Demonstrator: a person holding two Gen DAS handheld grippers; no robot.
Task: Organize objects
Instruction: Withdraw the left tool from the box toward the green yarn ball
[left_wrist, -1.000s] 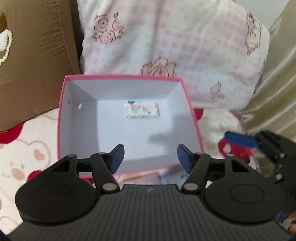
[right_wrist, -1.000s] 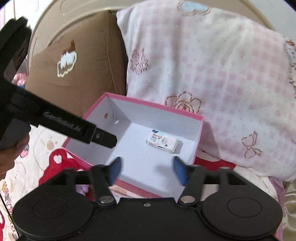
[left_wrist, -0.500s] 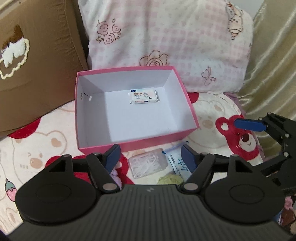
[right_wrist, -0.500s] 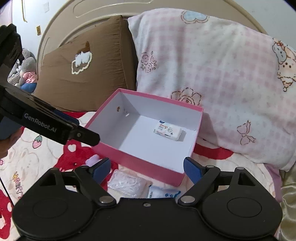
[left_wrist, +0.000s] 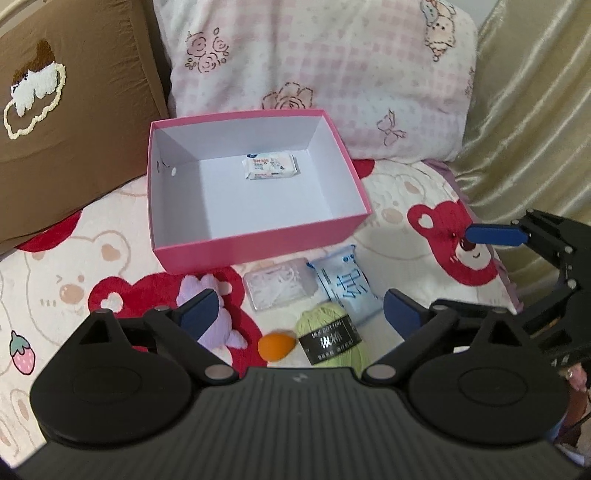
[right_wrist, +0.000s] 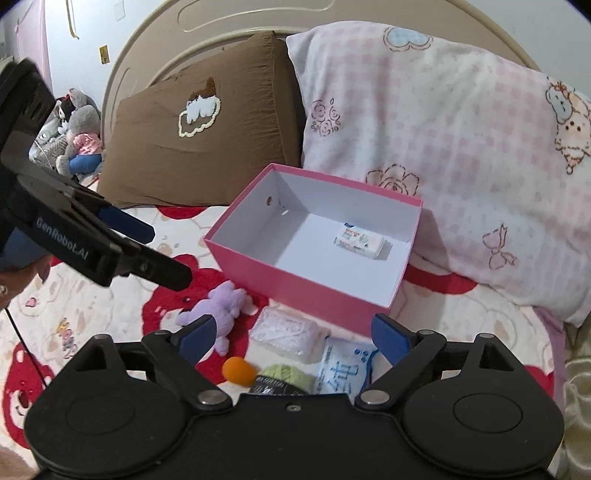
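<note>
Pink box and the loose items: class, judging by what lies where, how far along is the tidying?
Done: one small wipes packet lies inside the pink box.

In hand: nothing; the left hand-held gripper and right hand-held gripper are both open and empty.

Left: purple plush, clear packet, blue pouch, green yarn and orange egg-shaped item lie on the bedspread.

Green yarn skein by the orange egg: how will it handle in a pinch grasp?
The green yarn skein looks soft, so it would probably squash between the fingers. Likely light. Its paper band looks smooth and may slip. Lying on its side, it could roll if nudged.
</note>
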